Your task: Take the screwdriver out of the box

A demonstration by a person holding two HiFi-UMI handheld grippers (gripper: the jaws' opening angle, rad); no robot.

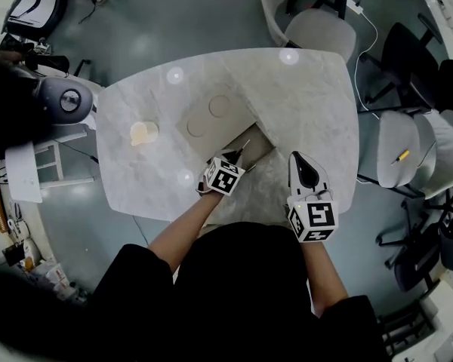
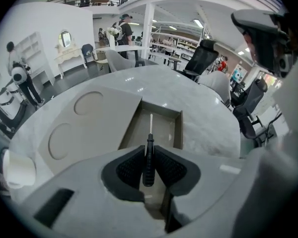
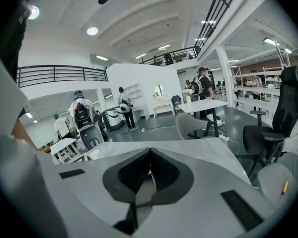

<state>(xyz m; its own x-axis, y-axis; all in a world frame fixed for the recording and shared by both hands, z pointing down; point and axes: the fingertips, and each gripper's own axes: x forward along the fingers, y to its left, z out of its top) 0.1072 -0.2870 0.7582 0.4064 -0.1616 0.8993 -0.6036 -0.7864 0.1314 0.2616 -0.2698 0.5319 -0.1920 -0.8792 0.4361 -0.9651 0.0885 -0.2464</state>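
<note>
Left tool [image 2: 149, 152] grips the black-handled screwdriver [image 2: 148, 170] over the box [image 2: 178, 129]

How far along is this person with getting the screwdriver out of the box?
Done: the left gripper has its fingers shut on the screwdriver, by its handle. In hand: it is held with its tip over the open box. Left: carrying it clear of the box.

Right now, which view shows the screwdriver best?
The left gripper view: the screwdriver is clamped in the left gripper, over the box. The head view shows only a sliver; the right gripper view, none.
</note>
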